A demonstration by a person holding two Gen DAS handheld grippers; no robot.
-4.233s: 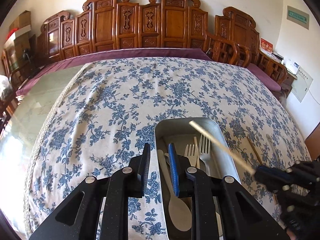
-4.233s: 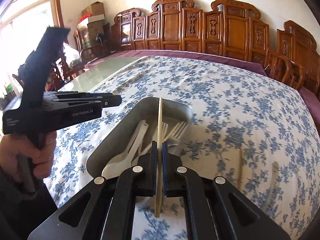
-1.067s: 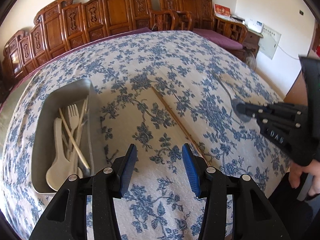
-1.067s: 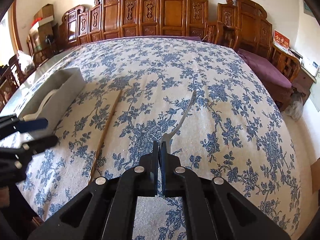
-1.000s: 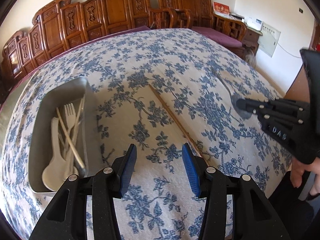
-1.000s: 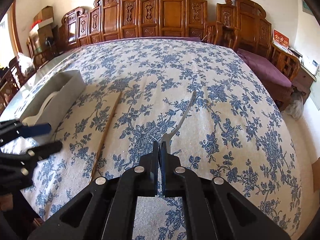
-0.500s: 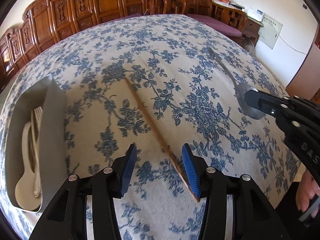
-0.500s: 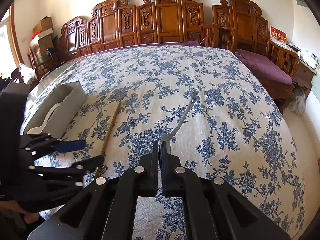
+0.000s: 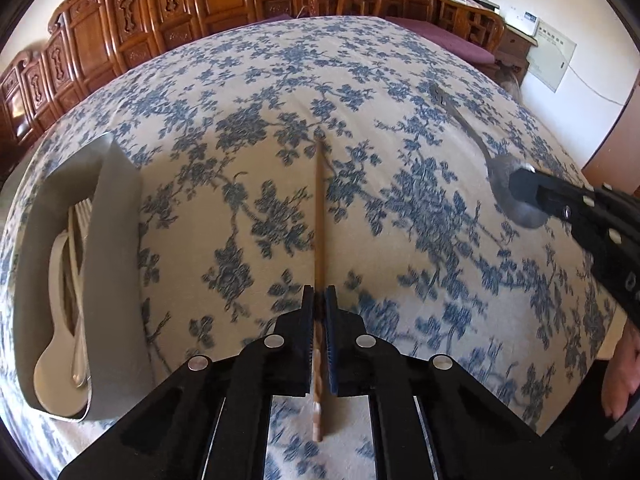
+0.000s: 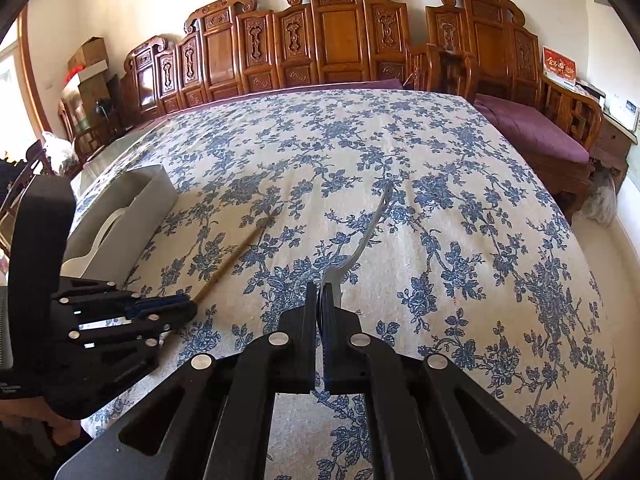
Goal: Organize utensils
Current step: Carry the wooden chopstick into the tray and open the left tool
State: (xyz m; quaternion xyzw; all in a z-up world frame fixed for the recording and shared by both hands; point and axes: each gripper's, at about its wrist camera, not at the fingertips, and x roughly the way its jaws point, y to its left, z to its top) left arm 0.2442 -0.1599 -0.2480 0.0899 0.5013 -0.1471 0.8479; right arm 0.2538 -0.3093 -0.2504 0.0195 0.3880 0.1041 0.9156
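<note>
**Technician:** State the relation that governs the next move

**Inspector:** The left gripper has just been closing and its jaws now clamp the wooden chopstick near its close end. The chopstick's long axis runs straight ahead from the jaws, away across the floral tablecloth; a short patterned tail projects behind the pads toward the camera. The grey tray lies to the left of this gripper, just beside it, with its long side roughly parallel to the chopstick. The left hand is therefore the nearer one to the tray, and the carry is judged to be a short sideways one

**Technician:** And the right side?

**Inspector:** The right gripper is fully closed on the bowl end of a metal spoon. The handle extends forward and slightly to the right, its far tip resting on or just above the cloth; which of the two cannot be told. From the right wrist view the tray stands well to the left, beyond the left gripper

**Technician:** What is obscured?

**Inspector:** The spoon bowl is largely covered by the jaws. The tray interior is cut off by its near wall; a white plastic spoon and fork tines show, the rest being indistinct. Motion blur softens the cloth in the left wrist view, so whether the chopstick has left the surface cannot be determined. Only a fingertip edge of the person shows at lower right
</note>
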